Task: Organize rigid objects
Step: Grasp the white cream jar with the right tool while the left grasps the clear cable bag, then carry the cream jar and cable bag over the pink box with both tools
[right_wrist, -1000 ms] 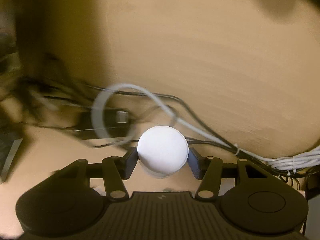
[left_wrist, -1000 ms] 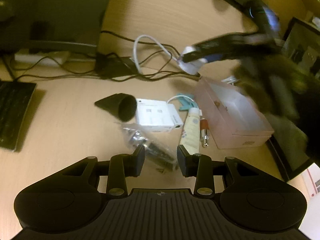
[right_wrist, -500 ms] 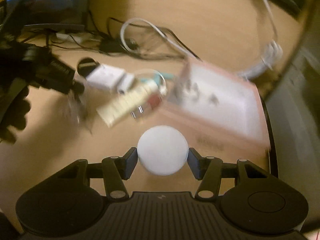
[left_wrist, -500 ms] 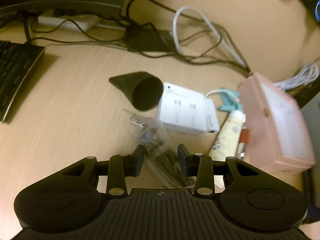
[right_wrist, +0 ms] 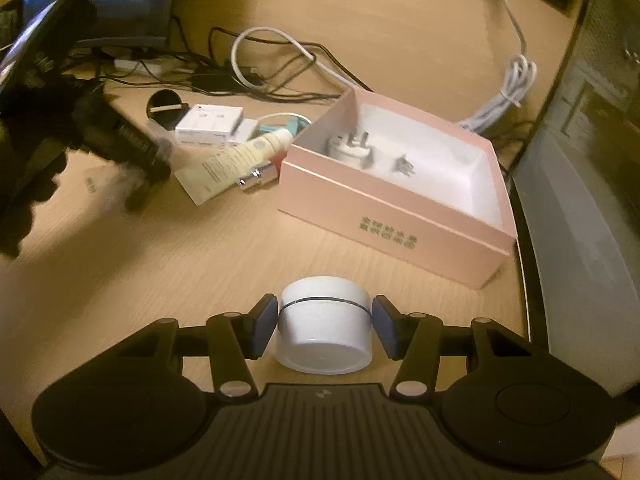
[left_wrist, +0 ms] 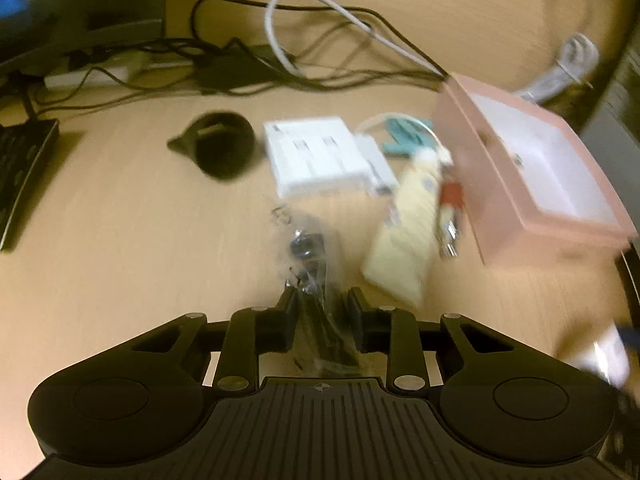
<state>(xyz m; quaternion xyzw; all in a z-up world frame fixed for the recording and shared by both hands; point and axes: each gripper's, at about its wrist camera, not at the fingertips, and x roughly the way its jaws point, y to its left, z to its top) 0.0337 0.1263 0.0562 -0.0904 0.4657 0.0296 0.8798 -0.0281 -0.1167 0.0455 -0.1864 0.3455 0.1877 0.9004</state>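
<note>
Left wrist view, blurred: the left gripper (left_wrist: 322, 312) points down at the desk (left_wrist: 120, 248) with its jaws closing around a clear bag (left_wrist: 310, 256) of small dark parts, which lies between the 2 fingers; whether the pads press it yet cannot be told. Beyond the bag lie a black cone (left_wrist: 218, 148), a white box (left_wrist: 320, 156), a teal item (left_wrist: 404, 136), a cream tube (left_wrist: 412, 232) and a small red and silver piece (left_wrist: 450, 216), all in a cluster left of the open pink box (left_wrist: 508, 184) near the desk's right edge. Cables (left_wrist: 320, 40) run along the back. Right wrist view: the right gripper (right_wrist: 325, 322) clamps a white jar (right_wrist: 323, 330) by its sides, low over the desk in front of the pink box (right_wrist: 384, 220), near the right edge. 2 white plug adapters (right_wrist: 352, 148) lie inside the box. The tube (right_wrist: 240, 160) and white box (right_wrist: 210, 122) lie to its left, and the left gripper (right_wrist: 132, 152) shows dark and blurred at the far left
</note>
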